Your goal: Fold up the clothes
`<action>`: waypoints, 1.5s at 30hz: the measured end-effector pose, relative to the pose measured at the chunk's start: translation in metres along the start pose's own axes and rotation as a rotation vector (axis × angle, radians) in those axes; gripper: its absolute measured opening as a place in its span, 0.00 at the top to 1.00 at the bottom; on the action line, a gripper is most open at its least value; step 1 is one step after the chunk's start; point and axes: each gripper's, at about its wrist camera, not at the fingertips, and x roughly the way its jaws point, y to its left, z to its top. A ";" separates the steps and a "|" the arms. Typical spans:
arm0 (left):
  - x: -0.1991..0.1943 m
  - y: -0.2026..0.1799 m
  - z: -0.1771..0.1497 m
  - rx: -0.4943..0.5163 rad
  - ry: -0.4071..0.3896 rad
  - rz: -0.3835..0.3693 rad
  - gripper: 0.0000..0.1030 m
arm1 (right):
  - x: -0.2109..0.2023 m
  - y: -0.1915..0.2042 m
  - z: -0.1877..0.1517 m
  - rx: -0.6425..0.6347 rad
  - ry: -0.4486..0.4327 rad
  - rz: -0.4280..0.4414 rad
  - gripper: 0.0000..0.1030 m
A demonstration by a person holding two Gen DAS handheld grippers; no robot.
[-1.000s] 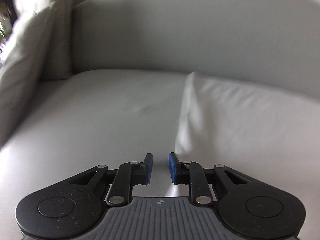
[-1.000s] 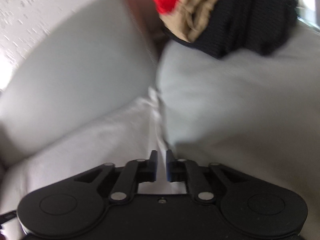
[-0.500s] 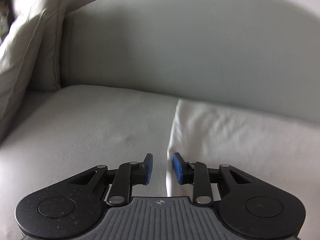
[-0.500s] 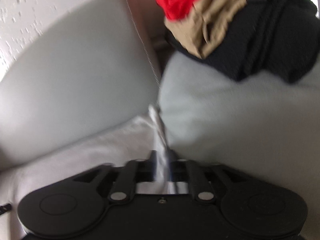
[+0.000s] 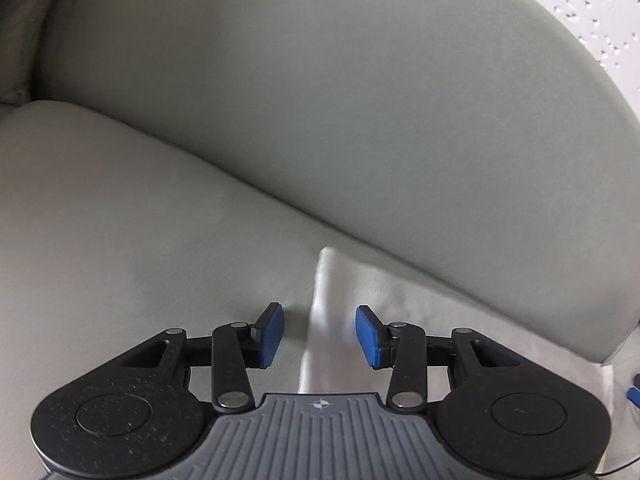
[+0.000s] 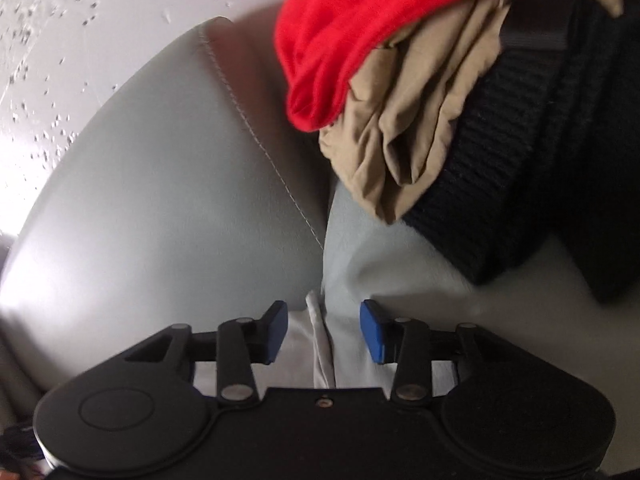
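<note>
A white garment (image 5: pixel 400 304) lies flat on the grey sofa seat, against the backrest. Its left corner runs between the blue pads of my left gripper (image 5: pixel 319 332), which stands open over it. In the right wrist view the garment's right edge (image 6: pixel 320 344) sticks up as a narrow fold between the pads of my right gripper (image 6: pixel 324 330), also open. Neither gripper holds the cloth.
The grey sofa backrest (image 5: pixel 360 100) rises just beyond the garment. A heap of unfolded clothes, red (image 6: pixel 360 20), tan (image 6: pixel 412 120) and black knit (image 6: pixel 520 152), sits on the sofa arm (image 6: pixel 400 264) at the right. A cushion edge (image 5: pixel 16 92) shows at far left.
Both grippers have opened and let go of the white garment's corners. Both have moved toward the backrest, laying the cloth down on the seat.
</note>
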 end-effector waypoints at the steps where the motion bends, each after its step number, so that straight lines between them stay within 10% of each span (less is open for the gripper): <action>1: 0.003 0.001 0.002 0.008 0.001 -0.007 0.63 | 0.005 0.000 0.004 -0.004 0.017 0.002 0.64; 16: 0.011 -0.017 0.019 0.149 -0.022 0.020 0.97 | 0.052 0.014 0.012 -0.134 0.111 -0.076 0.96; 31: -0.165 -0.029 -0.017 0.268 -0.215 0.009 0.96 | -0.122 0.008 -0.005 -0.059 -0.018 0.038 0.96; 39: -0.273 0.021 -0.087 0.103 -0.146 -0.061 0.96 | -0.236 -0.008 -0.055 -0.015 0.000 0.076 0.96; 45: -0.301 0.037 -0.157 0.107 -0.128 0.043 0.96 | -0.288 -0.035 -0.148 0.050 0.060 0.102 0.96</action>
